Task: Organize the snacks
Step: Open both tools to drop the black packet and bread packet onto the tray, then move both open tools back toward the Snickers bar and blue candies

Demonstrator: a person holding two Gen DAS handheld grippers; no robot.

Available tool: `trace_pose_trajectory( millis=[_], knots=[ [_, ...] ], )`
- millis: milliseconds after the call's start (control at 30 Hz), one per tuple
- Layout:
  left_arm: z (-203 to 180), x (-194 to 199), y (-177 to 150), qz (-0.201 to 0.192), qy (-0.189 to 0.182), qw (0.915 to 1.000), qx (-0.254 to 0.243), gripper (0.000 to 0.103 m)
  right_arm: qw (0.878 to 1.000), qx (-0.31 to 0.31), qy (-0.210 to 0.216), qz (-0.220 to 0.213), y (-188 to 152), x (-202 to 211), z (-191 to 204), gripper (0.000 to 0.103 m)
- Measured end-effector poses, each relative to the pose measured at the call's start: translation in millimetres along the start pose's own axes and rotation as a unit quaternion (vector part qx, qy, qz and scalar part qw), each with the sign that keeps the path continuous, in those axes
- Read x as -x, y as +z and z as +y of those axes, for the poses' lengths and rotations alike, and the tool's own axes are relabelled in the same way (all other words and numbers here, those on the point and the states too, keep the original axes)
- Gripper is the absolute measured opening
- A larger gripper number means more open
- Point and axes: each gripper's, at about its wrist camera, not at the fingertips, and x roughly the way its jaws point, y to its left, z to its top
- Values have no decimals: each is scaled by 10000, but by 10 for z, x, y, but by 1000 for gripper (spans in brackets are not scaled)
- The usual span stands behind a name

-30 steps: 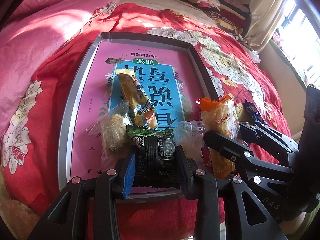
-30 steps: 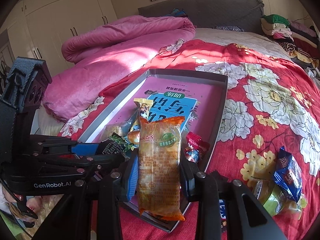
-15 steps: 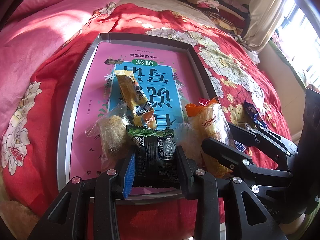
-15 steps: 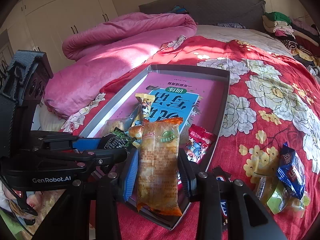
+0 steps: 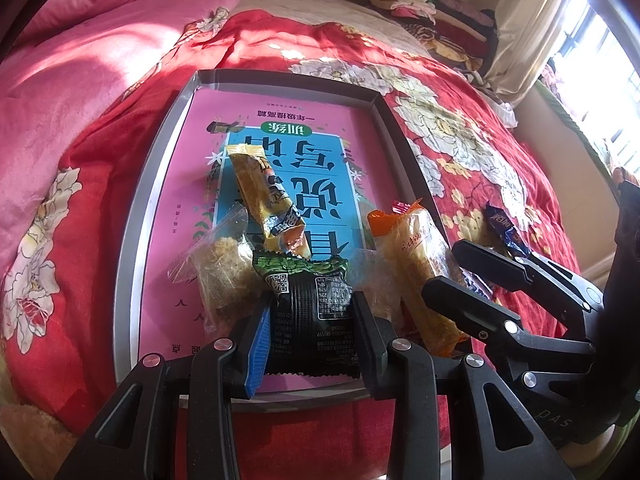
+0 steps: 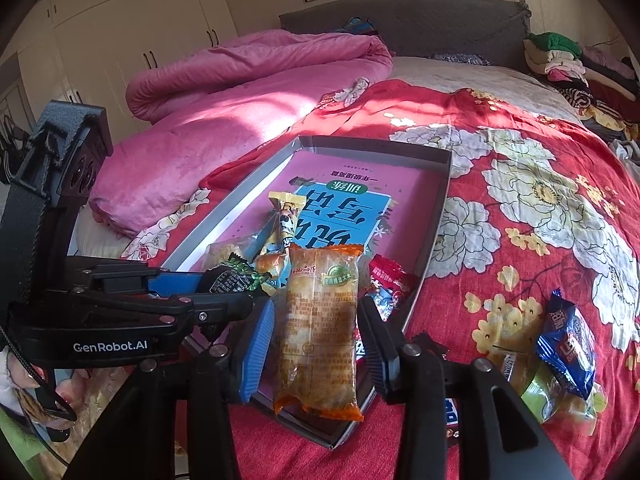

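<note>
A shallow grey box (image 5: 132,236) with a pink and blue book cover inside lies on the red flowered bedspread; it also shows in the right wrist view (image 6: 436,224). My left gripper (image 5: 310,316) is shut on a black and green snack packet (image 5: 310,312) over the box's near end. My right gripper (image 6: 316,332) has opened around an orange-ended clear snack pack (image 6: 320,320), which lies in the box's near right corner; the pack shows beside the black packet in the left wrist view (image 5: 416,264). A yellow bar (image 5: 264,200) and a clear pastry bag (image 5: 220,264) lie in the box.
A red packet (image 6: 390,284) lies at the box's right wall. A blue packet (image 6: 568,344) and a green-yellow packet (image 6: 536,384) lie loose on the bedspread to the right. A pink duvet (image 6: 224,88) is heaped at the left. Folded clothes (image 6: 560,60) are stacked at the far right.
My right gripper has lowered the orange-ended pack into the box's near right corner and its jaws have spread apart from it. My left gripper keeps hold of the black packet.
</note>
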Motion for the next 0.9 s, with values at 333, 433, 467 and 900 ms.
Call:
trace_pose_trajectory(
  millis=[333, 433, 467, 900],
  knots=[
    [3, 22, 9, -101, 36, 9999, 18, 40, 10000, -10, -29, -46, -5, 60, -32, 44],
    [-25, 83, 21, -244, -8, 9997, -35, 46, 9999, 28, -45, -98, -2, 91, -34, 44],
    [-33, 98, 22, -278, -20, 9996, -52, 48, 9999, 35, -56, -114, 3, 101, -36, 44],
    [20, 195, 59, -529, 85, 9985, 97, 61, 9993, 122, -154, -308, 20, 209, -37, 53]
  ],
)
